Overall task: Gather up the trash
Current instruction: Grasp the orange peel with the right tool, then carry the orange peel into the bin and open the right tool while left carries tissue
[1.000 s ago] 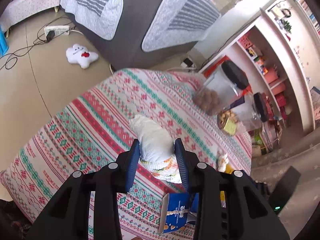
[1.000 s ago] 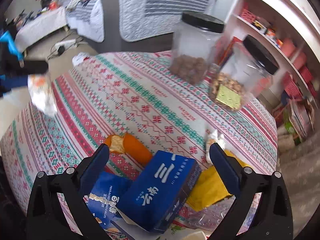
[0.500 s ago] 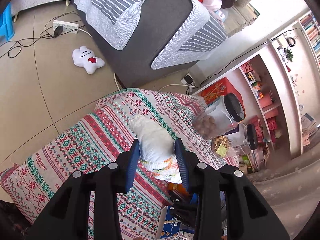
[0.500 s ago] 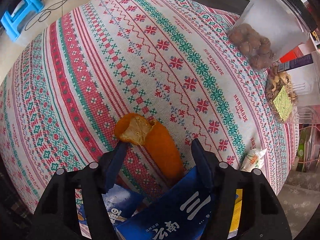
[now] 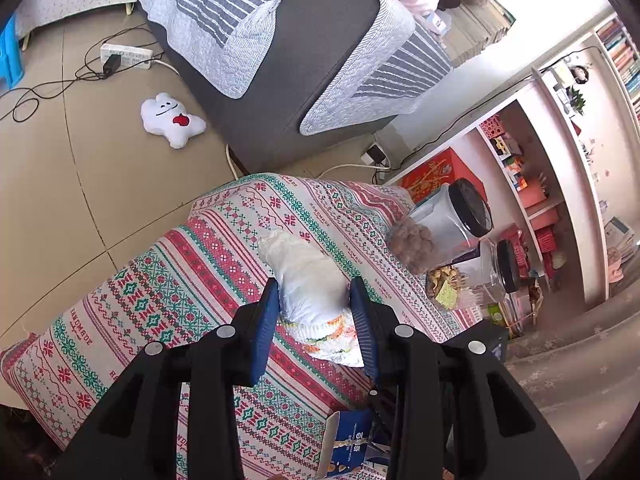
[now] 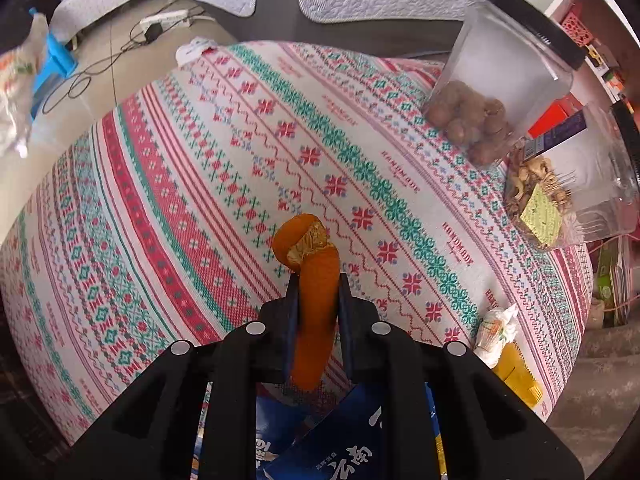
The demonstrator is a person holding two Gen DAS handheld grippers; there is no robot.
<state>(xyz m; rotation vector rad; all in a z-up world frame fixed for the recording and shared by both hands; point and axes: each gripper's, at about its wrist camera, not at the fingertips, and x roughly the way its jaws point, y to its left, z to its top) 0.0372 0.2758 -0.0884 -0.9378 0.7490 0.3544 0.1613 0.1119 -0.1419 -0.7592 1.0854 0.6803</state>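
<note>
My left gripper (image 5: 314,300) is shut on a crumpled white plastic wrapper (image 5: 308,276) with orange and green print, held well above the patterned tablecloth (image 5: 192,280). My right gripper (image 6: 316,292) is shut on a curved piece of orange peel (image 6: 314,276), held just above the cloth (image 6: 200,184). A blue carton (image 6: 340,452) and blue packet lie under the right gripper. A small white wrapper (image 6: 496,330) and a yellow packet (image 6: 516,376) lie at the table's right edge.
Two clear jars with black lids, one of nuts (image 6: 496,80) and one of dried snacks (image 6: 568,184), stand at the table's far right. On the floor beyond lie a white plush toy (image 5: 170,118) and a power strip (image 5: 126,56). A grey sofa (image 5: 312,48) and pink shelves (image 5: 532,168) stand behind.
My right gripper closed from wide open onto the orange peel and lifted it. My left gripper rose higher with the white wrapper still in it.
</note>
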